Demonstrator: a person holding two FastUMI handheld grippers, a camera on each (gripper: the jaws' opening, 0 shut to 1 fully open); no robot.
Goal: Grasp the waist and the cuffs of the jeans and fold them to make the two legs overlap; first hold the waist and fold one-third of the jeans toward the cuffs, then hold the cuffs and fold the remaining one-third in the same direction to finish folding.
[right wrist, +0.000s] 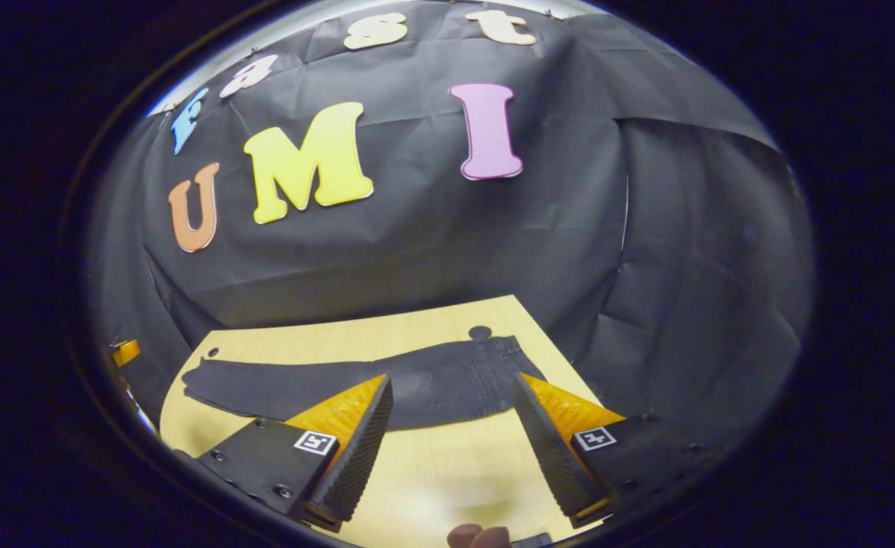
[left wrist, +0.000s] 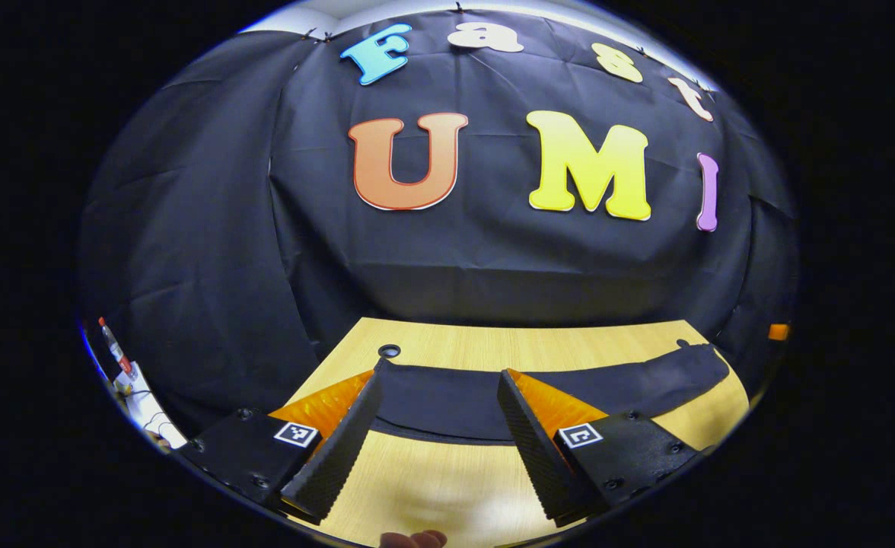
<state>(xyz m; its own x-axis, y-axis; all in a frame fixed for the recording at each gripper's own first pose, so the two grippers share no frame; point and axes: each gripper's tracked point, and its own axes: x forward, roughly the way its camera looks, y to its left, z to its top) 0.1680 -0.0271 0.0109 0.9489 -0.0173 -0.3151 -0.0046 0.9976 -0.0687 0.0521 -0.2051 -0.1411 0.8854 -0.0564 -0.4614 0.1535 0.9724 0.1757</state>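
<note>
I count one pair of jeans [right wrist: 356, 384] on one table [right wrist: 432, 472], with one round hole in the tabletop near each end of them, so two holes [left wrist: 389, 351] total. Two grippers: left gripper [left wrist: 440, 380] and right gripper [right wrist: 453, 384], two fingers each, jaws apart. One small orange item [left wrist: 778, 332] at the table's far edge.

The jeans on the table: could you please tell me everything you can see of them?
The jeans are dark denim, lying flat lengthwise on the wooden table. In the right gripper view the waist, with a back pocket and stitching, lies at the right and the legs stretch left. They appear already folded leg over leg. Neither gripper touches them; both hover open on the near side.
</note>
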